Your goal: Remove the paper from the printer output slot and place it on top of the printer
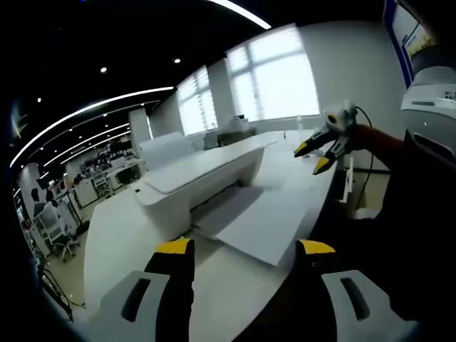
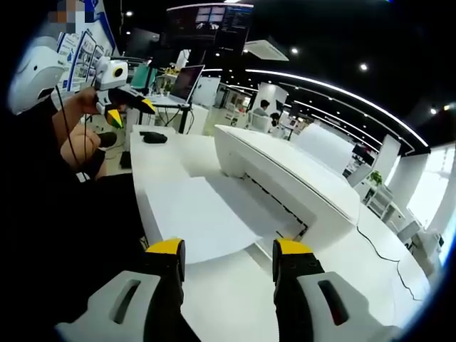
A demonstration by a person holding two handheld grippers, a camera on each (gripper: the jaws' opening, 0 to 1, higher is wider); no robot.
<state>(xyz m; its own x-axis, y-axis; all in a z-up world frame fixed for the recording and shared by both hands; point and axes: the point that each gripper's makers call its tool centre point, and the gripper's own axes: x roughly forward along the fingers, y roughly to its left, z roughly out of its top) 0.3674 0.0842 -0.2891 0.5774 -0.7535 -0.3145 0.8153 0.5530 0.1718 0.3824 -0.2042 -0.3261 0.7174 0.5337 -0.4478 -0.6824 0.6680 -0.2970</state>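
— Where are your two tongs at this moment?

— In the left gripper view my left gripper rises from the bottom of the frame. Its two yellow-tipped jaws stand wide apart and hold nothing. My right gripper appears at the right of centre in this same view, up in the air over the far part of the white table, its yellow tips parted a little and empty.

— And in the other view?

— In the right gripper view my right gripper comes up from the bottom, jaws also apart, nothing between them. My left gripper shows in the upper left, held in my hand, its jaws open too.

— Where is the paper?

— The flat white sheet of paper lies in the middle of the left gripper view. It reaches out from the output slot at the front of the long white printer and rests over the table. In the right gripper view the sheet is at lower centre, just above my jaw tips, and the printer stretches toward the right. No gripper touches the sheet.

— Something else on the table?

— A small dark object lies at the upper left, beyond the printer. What it is, I cannot tell.
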